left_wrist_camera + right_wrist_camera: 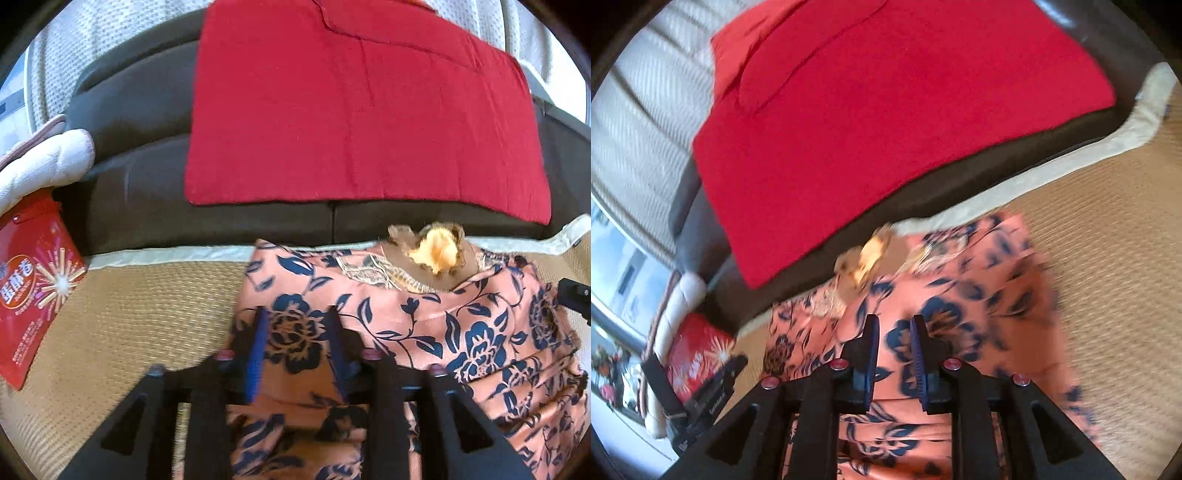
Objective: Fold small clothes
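A salmon-orange garment (424,317) with a navy flower print lies in folds on a woven straw mat (147,314). Its beige embroidered collar carries a yellow fluffy ornament (437,249). My left gripper (297,328) hovers over the garment's left part with its blue pads well apart, and the cloth shows in the gap without being pinched. In the right wrist view the same garment (979,295) is blurred. My right gripper (894,332) stands over it with only a narrow gap between the pads and no fold caught in it. The left gripper's body (713,387) shows at the lower left of that view.
A dark brown sofa (140,184) borders the mat at the back, with a flat red cloth (351,110) spread on its seat. A red snack box (33,288) and a white cushion (44,158) sit at the left. Bare mat (1108,258) lies right of the garment.
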`<state>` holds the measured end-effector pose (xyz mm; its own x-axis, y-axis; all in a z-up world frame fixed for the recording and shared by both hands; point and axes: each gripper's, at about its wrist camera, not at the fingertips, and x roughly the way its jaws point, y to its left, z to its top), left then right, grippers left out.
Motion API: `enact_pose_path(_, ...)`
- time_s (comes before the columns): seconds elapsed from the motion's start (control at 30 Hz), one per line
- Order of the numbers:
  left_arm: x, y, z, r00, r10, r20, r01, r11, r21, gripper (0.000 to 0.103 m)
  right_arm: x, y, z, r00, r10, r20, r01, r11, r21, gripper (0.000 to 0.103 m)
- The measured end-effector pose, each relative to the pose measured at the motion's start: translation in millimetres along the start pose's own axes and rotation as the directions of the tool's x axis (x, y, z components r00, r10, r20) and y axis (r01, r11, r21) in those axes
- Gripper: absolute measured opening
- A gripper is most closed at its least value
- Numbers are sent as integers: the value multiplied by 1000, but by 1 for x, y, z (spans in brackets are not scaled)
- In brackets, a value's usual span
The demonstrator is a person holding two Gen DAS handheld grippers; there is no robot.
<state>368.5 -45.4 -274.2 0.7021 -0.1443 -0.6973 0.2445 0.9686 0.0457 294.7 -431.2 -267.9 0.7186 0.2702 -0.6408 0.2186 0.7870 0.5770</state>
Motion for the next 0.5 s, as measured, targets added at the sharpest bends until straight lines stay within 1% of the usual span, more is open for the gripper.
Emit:
enact_pose_path(0.03, 11, -6, -3, 1000, 13, -26, -13, 1000, 5, 56, 8, 5, -4, 1000, 4, -22, -4, 1000, -6, 21)
enact_pose_path(0.1, 27, -13, -7, 997, 21, -68, -19, 999, 31, 57, 20, 13, -5, 999, 5, -49, -6, 1000, -13, 21)
enact_pose_path(0.13, 35, -22, -13, 992, 51, -118, -43, 997, 67, 58, 32, 15, -5, 998, 0, -59, -1, 1000, -19, 21)
enact_pose_path(0.2, 52, -27, -24, 975, 106, -195, -82, 989, 126, 63, 60, 11, -6, 994, -49, -99, 47, 999, -26, 21)
enact_pose_path(0.23, 56, -30, -29, 974, 125, -191, -94, 982, 162, 64, 73, 5, -8, 988, -78, -135, 76, 997, -22, 20)
enact_pose_path(0.27, 55, -31, -30, 974, 136, -181, -103, 978, 180, 65, 85, -2, -11, 981, -85, -172, 85, 996, -8, 20)
enact_pose_path(0.3, 53, -32, -29, 973, 141, -182, -106, 976, 193, 65, 85, -6, -12, 986, -61, -156, 62, 998, 0, 19)
enact_pose_path(0.37, 44, -27, -27, 979, 122, -167, -92, 981, 173, 65, 74, -3, -6, 982, -56, -181, 60, 998, 15, 19)
enact_pose_path(0.4, 38, -22, -26, 981, 115, -154, -91, 984, 153, 64, 64, -1, -5, 985, -41, -166, 45, 999, 22, 21)
enact_pose_path(0.43, 32, -16, -23, 986, 105, -132, -90, 989, 116, 63, 47, 2, -4, 994, 1, -107, 1, 1000, 21, 21)
enact_pose_path(0.5, 24, -9, -20, 991, 80, -104, -73, 995, 69, 63, 33, 3, -6, 997, 12, -71, -12, 1000, 1, 22)
